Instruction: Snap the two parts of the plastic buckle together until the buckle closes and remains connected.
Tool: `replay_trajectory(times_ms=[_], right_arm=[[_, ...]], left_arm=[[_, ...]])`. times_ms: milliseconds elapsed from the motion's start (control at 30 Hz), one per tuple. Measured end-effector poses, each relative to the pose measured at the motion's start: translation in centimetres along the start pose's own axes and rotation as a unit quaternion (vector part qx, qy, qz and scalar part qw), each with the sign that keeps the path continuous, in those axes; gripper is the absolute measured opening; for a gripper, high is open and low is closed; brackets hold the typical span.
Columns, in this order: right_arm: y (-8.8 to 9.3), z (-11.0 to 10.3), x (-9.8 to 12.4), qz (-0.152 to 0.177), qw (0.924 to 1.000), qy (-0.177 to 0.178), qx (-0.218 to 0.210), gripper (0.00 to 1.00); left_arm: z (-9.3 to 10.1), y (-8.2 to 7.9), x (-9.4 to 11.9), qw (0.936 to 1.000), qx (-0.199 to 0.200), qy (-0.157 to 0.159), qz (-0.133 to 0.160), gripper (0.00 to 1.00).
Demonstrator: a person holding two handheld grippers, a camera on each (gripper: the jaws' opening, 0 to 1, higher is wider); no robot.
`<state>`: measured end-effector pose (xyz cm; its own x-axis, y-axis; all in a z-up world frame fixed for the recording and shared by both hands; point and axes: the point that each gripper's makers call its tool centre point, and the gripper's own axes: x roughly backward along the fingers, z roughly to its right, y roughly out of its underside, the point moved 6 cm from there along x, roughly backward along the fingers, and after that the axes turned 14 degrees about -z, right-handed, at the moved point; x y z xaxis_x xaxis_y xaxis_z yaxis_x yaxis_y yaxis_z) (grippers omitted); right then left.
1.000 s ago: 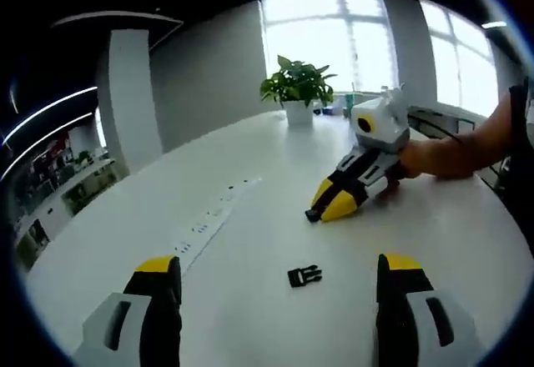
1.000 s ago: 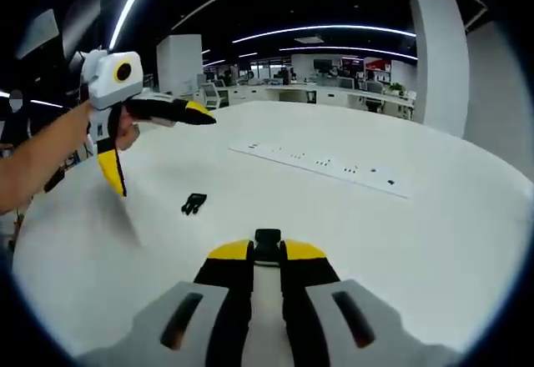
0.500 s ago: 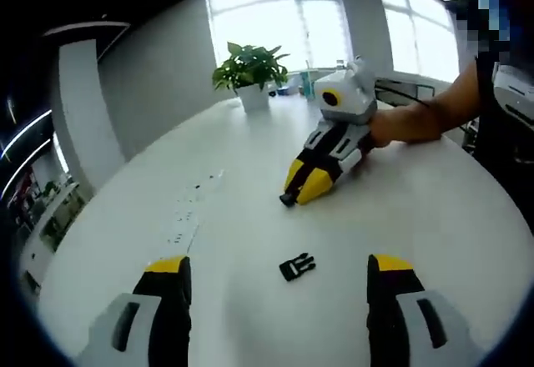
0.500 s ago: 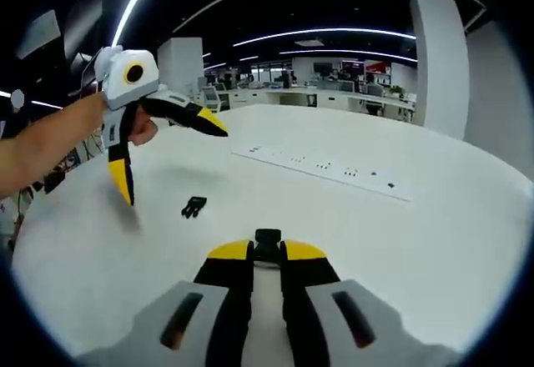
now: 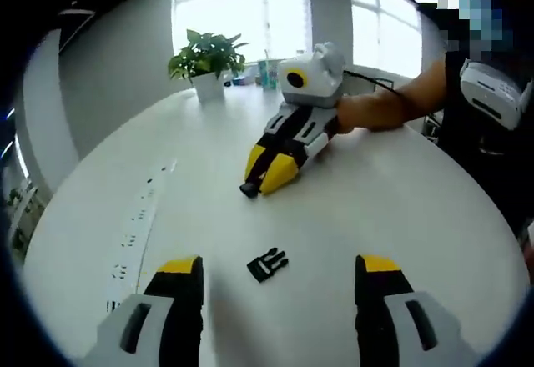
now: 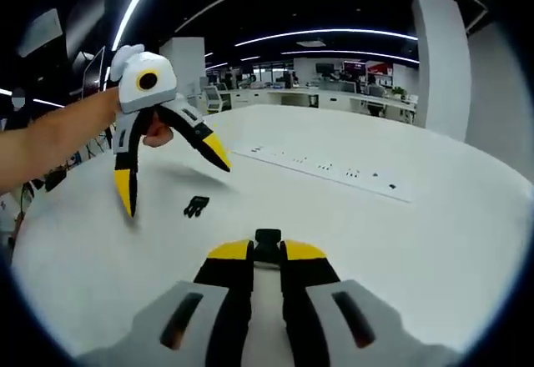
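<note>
The left gripper (image 5: 275, 288) hovers with jaws wide apart, the loose buckle half (image 5: 267, 263) lying free on the white table (image 5: 434, 208) between and just ahead of them. The right gripper (image 6: 267, 254) rests low, clamped on the other buckle half (image 6: 267, 238). Bare tabletop all round; a socket strip (image 6: 325, 167) beyond, potted plant (image 5: 204, 67) by bright windows

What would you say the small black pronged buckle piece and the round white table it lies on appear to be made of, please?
The small black pronged buckle piece looks like moulded matte plastic: thin prongs, dull surface, no glint. The round white table seems a smooth laminate or painted board with a faint sheen; its core cannot be told.
</note>
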<state>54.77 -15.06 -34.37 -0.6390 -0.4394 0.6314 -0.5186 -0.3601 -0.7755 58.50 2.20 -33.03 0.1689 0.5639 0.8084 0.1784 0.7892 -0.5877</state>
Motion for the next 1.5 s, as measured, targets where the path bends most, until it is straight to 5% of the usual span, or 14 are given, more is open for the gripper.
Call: replay_trajectory(times_ms=[200, 333, 700, 1100, 1500], right_arm=[[0.2, -0.3, -0.2, -0.004, 1.0000, -0.003, 0.004, 0.11], [0.2, -0.3, -0.2, -0.004, 1.0000, -0.004, 0.004, 0.11], [0.0, -0.4, -0.4, -0.002, 1.0000, -0.003, 0.008, 0.11], [0.0, -0.2, -0.2, 0.001, 1.0000, 0.000, 0.009, 0.11], [0.0, -0.2, -0.2, 0.000, 1.0000, -0.004, 0.007, 0.11]], left_arm=[[-0.2, 0.2, -0.3, 0.9998, 0.001, 0.022, 0.004, 0.69], [0.2, 0.4, -0.5, 0.9987, -0.003, 0.051, 0.003, 0.56], [-0.6, 0.3, -0.4, 0.9985, -0.012, 0.053, 0.001, 0.43], [-2.5, -0.3, -1.3, 0.9970, -0.038, 0.057, -0.037, 0.26], [-2.6, 0.6, -0.9, 0.9977, -0.020, 0.063, -0.012, 0.20]])
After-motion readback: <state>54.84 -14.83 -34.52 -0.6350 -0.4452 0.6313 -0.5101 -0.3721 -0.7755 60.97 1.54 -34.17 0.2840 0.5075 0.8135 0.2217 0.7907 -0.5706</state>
